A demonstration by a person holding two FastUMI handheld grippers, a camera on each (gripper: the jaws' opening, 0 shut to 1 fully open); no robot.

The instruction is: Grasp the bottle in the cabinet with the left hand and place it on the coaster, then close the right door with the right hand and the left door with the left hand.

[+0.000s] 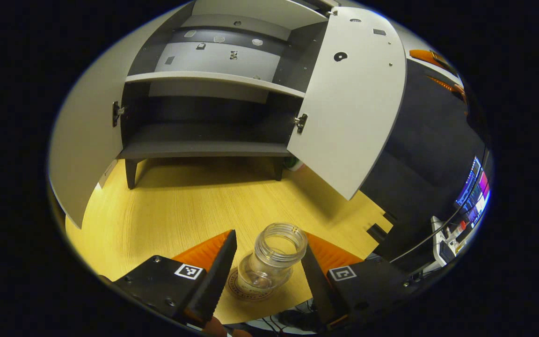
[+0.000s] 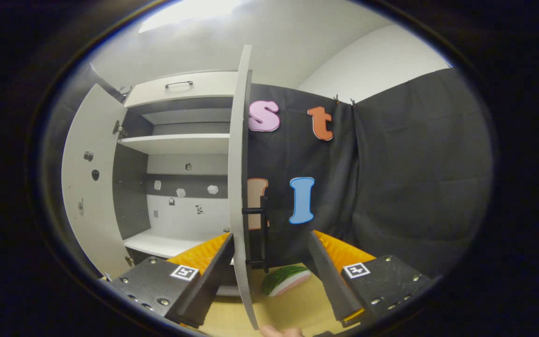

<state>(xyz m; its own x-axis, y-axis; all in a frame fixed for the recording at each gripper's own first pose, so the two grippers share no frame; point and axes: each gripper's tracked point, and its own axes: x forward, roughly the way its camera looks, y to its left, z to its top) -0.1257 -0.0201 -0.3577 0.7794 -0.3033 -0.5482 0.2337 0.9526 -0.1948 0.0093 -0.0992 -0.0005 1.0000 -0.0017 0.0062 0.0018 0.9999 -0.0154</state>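
Your left claw (image 1: pixel 269 267) stands apart around the bottle (image 1: pixel 272 260), set on the coaster (image 1: pixel 251 290); your right claw (image 2: pixel 269 271), apart, straddles the right door (image 2: pixel 240 187) edge, ready to push it closed.

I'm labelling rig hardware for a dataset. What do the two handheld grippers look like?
Both look alike: the left gripper and right gripper each have two black block-shaped bodies with screws, a small square black-and-white marker on each, and long tapered fingers with ribbed faces.

Coaster (image 1: pixel 250 290) mostly hidden under bottle (image 1: pixel 274 260); watermelon slice (image 2: pixel 286 279) partly behind right door (image 2: pixel 240 187).
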